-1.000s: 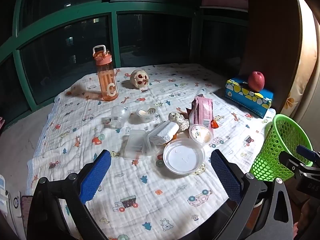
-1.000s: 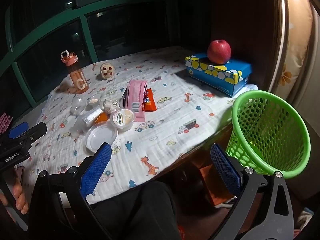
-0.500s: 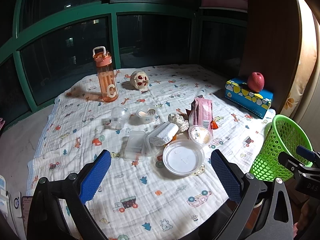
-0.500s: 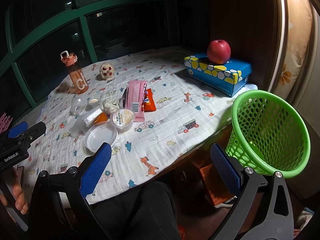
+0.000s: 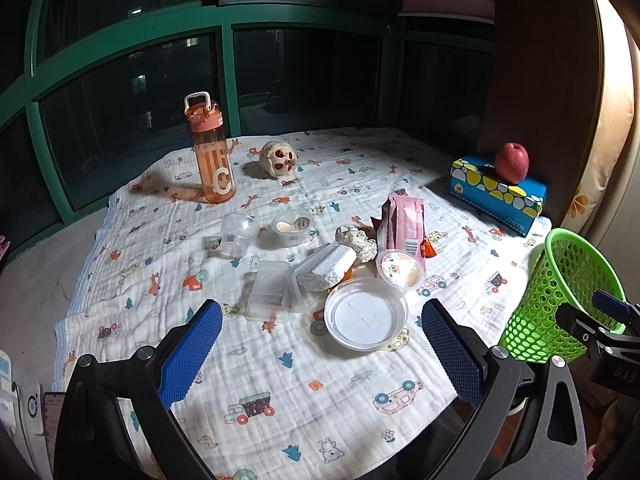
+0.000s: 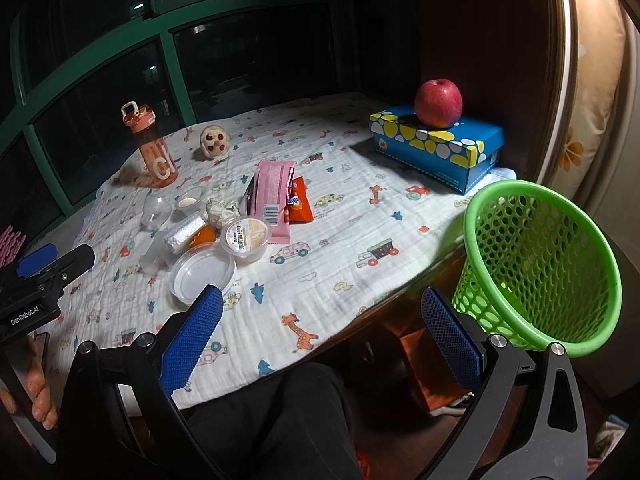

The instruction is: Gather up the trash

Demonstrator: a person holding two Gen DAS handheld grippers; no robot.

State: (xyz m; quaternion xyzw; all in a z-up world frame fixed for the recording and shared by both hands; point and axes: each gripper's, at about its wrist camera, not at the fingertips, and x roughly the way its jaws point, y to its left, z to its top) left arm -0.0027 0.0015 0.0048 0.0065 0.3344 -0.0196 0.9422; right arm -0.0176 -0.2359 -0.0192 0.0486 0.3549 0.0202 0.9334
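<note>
Both claws agape, green basket (image 6: 540, 264) beside table

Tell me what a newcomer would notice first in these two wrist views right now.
Probably the green basket, tilted at the table's right edge, empty as far as its mesh shows. Next, the red apple perched on the blue tissue box at the far right. Then the trash heap mid-cloth: round white lid, sealed cup and pink wrapper, with both the left gripper and the right gripper open and empty.
</note>
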